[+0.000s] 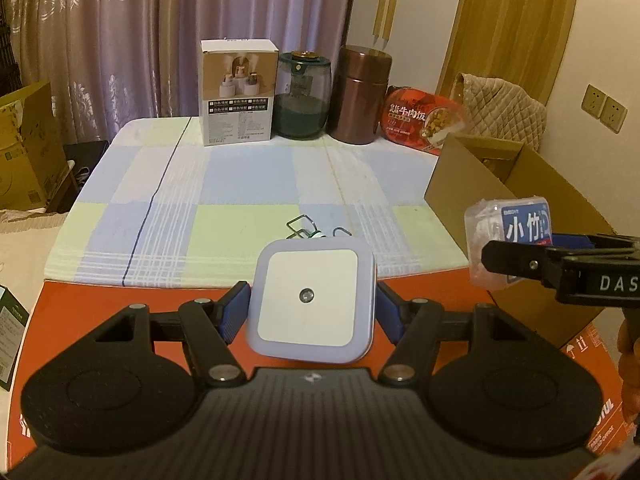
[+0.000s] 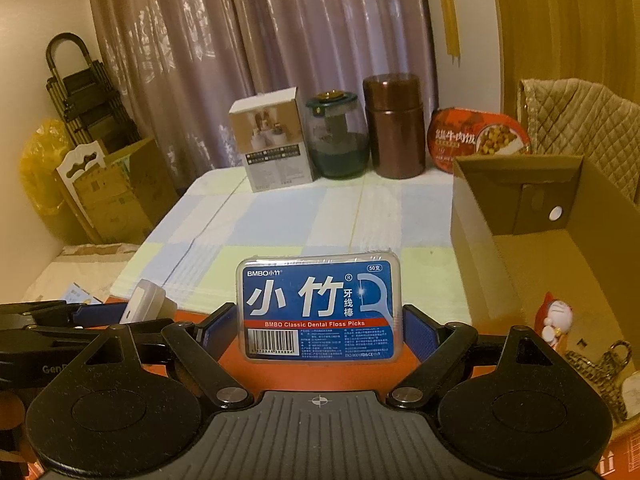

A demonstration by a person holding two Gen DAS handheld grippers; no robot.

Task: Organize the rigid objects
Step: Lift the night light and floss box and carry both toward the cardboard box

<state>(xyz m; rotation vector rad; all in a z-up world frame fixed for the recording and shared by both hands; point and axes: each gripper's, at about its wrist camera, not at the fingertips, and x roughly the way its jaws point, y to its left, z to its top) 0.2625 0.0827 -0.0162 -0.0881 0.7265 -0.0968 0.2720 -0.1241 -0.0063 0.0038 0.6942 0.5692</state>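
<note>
Here, two claws each hold an item above the counter's near edge.

The left claw (image 1: 311,312) grips a square white night light (image 1: 310,306) by its sides; the right claw (image 2: 318,330) clamps a blue floss pick box (image 2: 318,308). An open cardboard box (image 2: 516,216) stands to the right on the checked counter (image 1: 224,184).

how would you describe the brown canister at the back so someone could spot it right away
Look to the far edge of the checked tablecloth, where four things stand in a row. The brown canister is third from the left, between the green glass jar and red food bowl: tallest, cylindrical, metallic.
</note>
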